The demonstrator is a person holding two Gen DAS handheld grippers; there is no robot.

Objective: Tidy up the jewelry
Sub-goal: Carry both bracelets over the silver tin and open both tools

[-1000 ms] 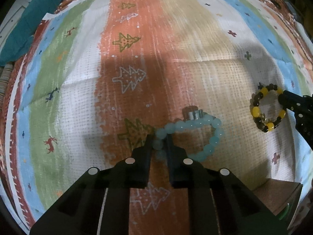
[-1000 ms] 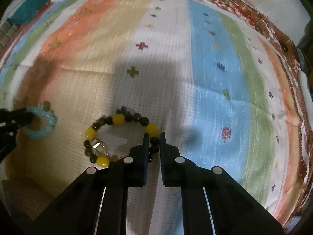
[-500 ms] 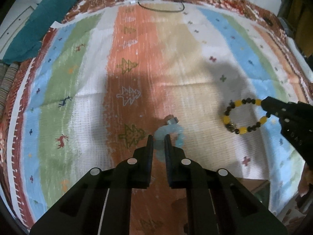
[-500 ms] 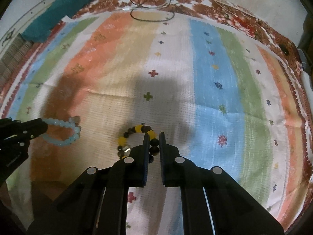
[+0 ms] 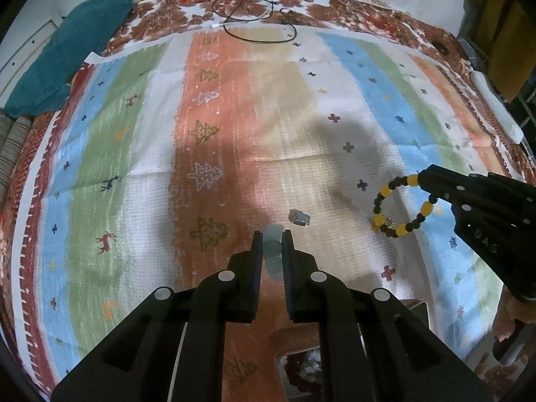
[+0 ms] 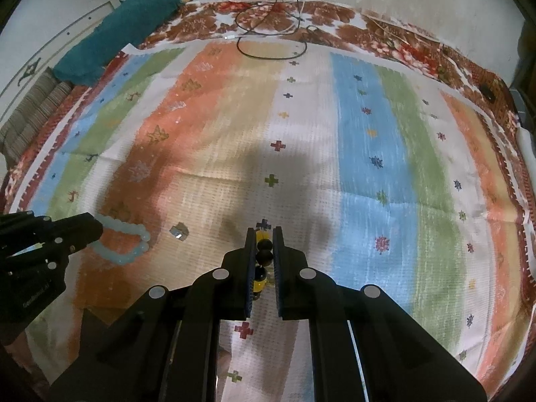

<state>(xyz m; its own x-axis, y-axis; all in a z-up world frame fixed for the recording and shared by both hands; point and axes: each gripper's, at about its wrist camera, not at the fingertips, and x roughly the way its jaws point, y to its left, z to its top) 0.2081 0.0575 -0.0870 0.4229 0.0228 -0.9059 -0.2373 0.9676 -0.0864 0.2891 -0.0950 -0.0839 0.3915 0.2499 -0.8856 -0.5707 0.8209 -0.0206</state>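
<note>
My left gripper (image 5: 272, 246) is shut on a pale blue bead bracelet (image 5: 273, 251) and holds it above the striped cloth; the bracelet hangs edge-on here and shows as a loop in the right wrist view (image 6: 125, 243). My right gripper (image 6: 262, 246) is shut on a black and yellow bead bracelet (image 6: 263, 258), also lifted; its ring shows in the left wrist view (image 5: 400, 206). A small silver ring (image 5: 299, 217) lies on the cloth just ahead of the left gripper, and shows in the right wrist view (image 6: 178, 231).
A brown box with jewelry inside (image 5: 308, 365) sits under the left gripper at the near edge. A teal cloth (image 5: 63, 63) lies at the far left. A black cable (image 5: 258, 30) loops at the far edge. A white object (image 5: 495, 107) lies at the right edge.
Both grippers have risen from the cloth with their bracelets. The blue bracelet turned edge-on in the left view. The silver ring stayed on the cloth.
</note>
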